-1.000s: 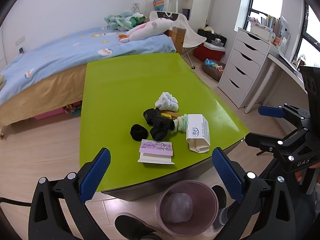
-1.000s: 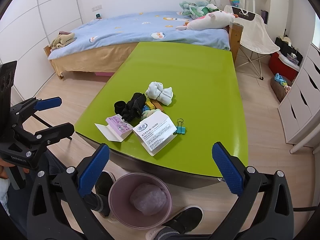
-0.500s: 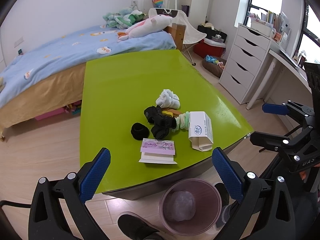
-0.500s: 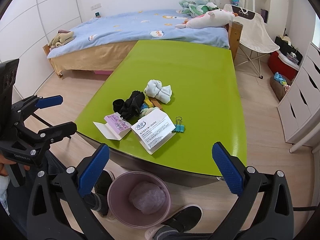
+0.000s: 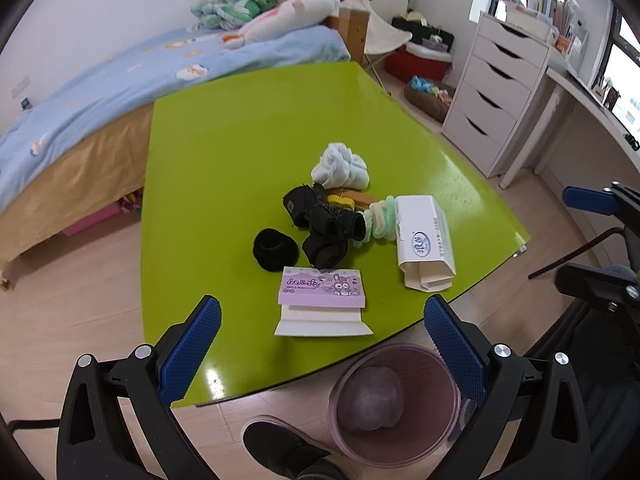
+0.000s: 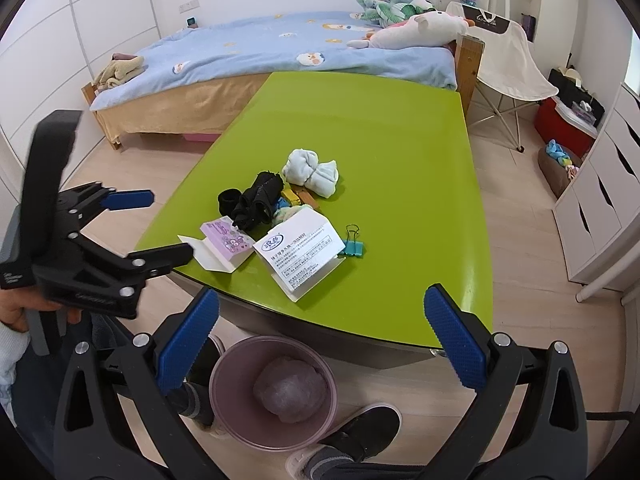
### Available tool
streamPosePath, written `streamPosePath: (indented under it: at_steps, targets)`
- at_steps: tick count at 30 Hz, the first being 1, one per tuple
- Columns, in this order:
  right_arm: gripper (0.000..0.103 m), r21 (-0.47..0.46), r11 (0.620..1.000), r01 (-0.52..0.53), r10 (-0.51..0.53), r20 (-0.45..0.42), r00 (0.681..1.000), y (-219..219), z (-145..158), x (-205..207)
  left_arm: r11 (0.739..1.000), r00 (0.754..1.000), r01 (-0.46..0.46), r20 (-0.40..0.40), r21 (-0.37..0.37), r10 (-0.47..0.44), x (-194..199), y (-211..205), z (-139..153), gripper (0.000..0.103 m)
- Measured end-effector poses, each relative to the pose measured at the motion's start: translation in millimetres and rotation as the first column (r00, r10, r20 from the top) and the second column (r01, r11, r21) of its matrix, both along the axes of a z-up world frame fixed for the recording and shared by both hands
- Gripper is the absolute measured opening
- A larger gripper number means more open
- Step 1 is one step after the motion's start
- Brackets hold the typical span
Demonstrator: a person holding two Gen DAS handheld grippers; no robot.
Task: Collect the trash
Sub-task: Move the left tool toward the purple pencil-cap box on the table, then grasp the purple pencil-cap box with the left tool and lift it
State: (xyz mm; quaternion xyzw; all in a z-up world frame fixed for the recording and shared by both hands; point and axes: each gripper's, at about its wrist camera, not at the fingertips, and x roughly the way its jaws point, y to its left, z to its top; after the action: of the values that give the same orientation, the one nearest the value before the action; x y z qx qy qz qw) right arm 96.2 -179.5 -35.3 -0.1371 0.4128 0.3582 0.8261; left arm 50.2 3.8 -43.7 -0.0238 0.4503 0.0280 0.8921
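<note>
Left wrist view looked down over a bright green surface [image 5: 248, 152] in a bedroom. The left gripper [image 5: 320, 344] hung above the near edge with its jaws wide apart and nothing between them. Just beyond them lay a small purple box [image 5: 322, 286] printed with a cartoon rabbit, its white flap folded open toward the camera. Behind it sat a black rolled sock [image 5: 275, 249], a heap of black socks [image 5: 324, 224], a pale green scrunchie [image 5: 380, 220] and a bundle of white socks [image 5: 340, 168]. A white carton [image 5: 424, 244] with blue print lay on its side to the right, touching the scrunchie. On the floor below the near edge stood a pink trash bin [image 5: 394, 404] holding a crumpled wad. A dark shoe [image 5: 288, 448] showed beside the bin.

Right wrist view showed the right gripper [image 6: 320, 340] also held over the near edge, jaws wide apart and empty. A teal binder clip [image 6: 353, 245] lay just right of the white carton. The left gripper appeared at the left, gripped by a hand [image 6: 24, 312]. A bed [image 6: 280, 52] with a blue cover stood beyond the green surface.
</note>
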Motion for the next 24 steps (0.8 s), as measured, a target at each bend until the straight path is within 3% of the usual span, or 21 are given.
streamPosePath:
  at_steps: [9, 15, 24]
  targets:
    - [0.1, -0.011, 1.0, -0.002, 0.002, -0.011, 1.0, 1, -6, -1, 0.999, 0.988, 0.011, -0.156, 0.041, -0.005, 38, 0, -37, 0.097]
    - [0.1, -0.018, 1.0, 0.0, 0.0, -0.019, 1.0, 0, -10, 0, 0.997, 0.975, -0.009, -0.219, 0.072, 0.024, 51, 5, -56, 0.097]
    - [0.1, -0.027, 1.0, 0.002, -0.003, -0.025, 1.0, 1, -15, 0, 0.996, 0.982, -0.023, -0.187, 0.087, 0.039, 50, 7, -56, 0.093]
